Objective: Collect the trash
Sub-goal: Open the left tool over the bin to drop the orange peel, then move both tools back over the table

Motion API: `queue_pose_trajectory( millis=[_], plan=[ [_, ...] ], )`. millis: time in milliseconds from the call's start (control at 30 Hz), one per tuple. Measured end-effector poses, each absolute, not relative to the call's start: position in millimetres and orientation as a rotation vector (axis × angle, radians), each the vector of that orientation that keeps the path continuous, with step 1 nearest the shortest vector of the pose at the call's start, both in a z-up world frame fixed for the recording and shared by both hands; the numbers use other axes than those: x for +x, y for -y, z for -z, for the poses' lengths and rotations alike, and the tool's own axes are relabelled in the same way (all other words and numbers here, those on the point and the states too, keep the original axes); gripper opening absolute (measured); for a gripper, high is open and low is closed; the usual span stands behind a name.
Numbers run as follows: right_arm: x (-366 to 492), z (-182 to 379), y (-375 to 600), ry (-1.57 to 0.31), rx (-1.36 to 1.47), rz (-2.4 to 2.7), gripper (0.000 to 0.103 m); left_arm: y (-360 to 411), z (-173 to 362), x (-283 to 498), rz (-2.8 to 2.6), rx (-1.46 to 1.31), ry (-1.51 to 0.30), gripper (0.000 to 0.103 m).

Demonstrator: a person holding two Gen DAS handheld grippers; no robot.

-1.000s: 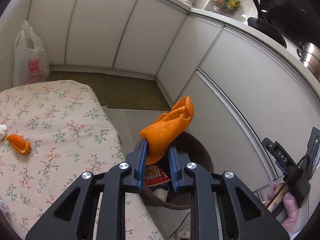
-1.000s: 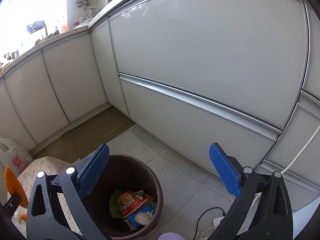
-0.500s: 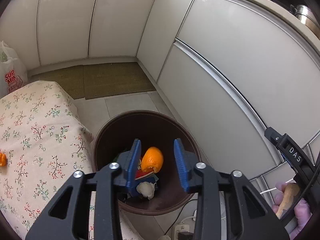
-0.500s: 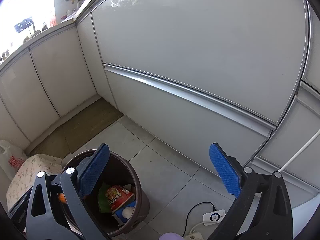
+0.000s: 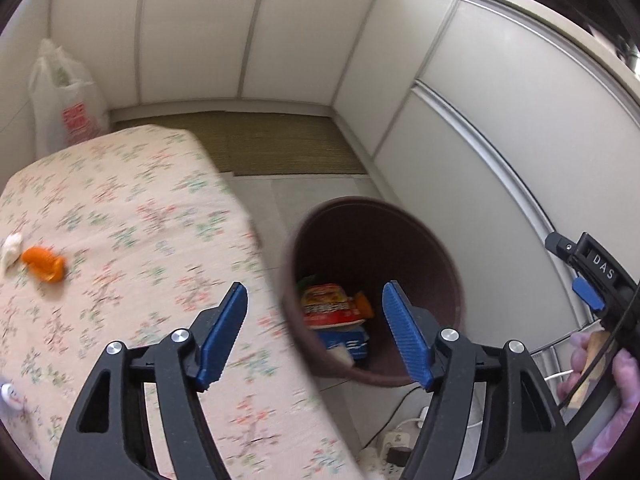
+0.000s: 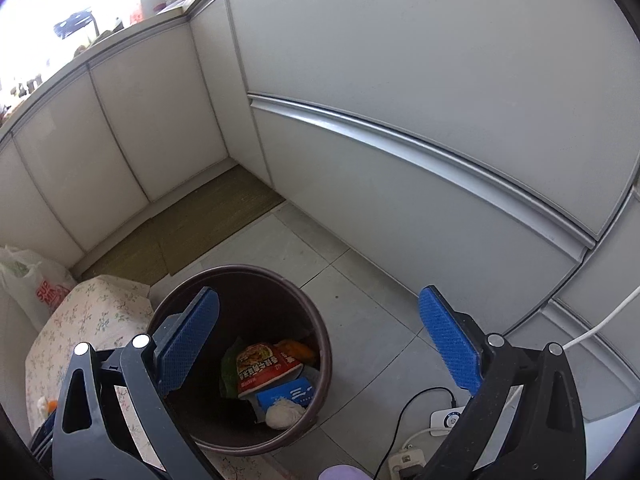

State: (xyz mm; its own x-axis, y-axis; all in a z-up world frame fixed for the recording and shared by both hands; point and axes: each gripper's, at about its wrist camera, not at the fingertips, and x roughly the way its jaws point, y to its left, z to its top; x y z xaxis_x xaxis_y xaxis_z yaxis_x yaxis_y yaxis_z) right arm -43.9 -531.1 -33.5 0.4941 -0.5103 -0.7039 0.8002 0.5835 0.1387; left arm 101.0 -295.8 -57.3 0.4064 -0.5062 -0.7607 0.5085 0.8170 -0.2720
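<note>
Bin [image 5: 448, 240], brown, lower centre of frame, held wrappers and orange peel [image 5: 363, 305]. Left tongs [image 5: 316, 332] and right tongs [image 6: 320, 344] both stood wide apart, empty. Second peel [image 5: 44, 264], blurred, lay mid-left on floral surface [image 5: 140, 208], seemingly beside white scrap [image 5: 10, 246].

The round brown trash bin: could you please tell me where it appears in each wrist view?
Left wrist: the round brown trash bin sits right of centre, beside the floral tablecloth.
Right wrist: the bin sits bottom centre.
Shared landmark: the red snack wrapper inside it.
</note>
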Motion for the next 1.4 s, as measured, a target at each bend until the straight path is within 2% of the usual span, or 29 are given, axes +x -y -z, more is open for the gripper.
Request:
queue_pose_trajectory(
  millis=[300,700,900,1100,1400],
  plan=[
    [24,33,450,-0.74,0.271,0.677,0.096,158,77,123,0.438,-0.105,-1.024,0.069],
    [112,55,300,-0.824,0.043,0.353,0.096,5,59,141,0.231,-0.284,-0.966,0.069],
    [144,67,232,-0.846,0.037,0.204,0.096,-43,58,140,0.16,-0.291,-0.96,0.069],
    [172,79,173,-0.855,-0.083,0.113,0.096,-92,57,139,0.099,-0.352,-0.98,0.069],
    [226,125,111,-0.999,-0.15,-0.026,0.096,-123,46,135,0.085,-0.382,-0.97,0.069]
  ],
)
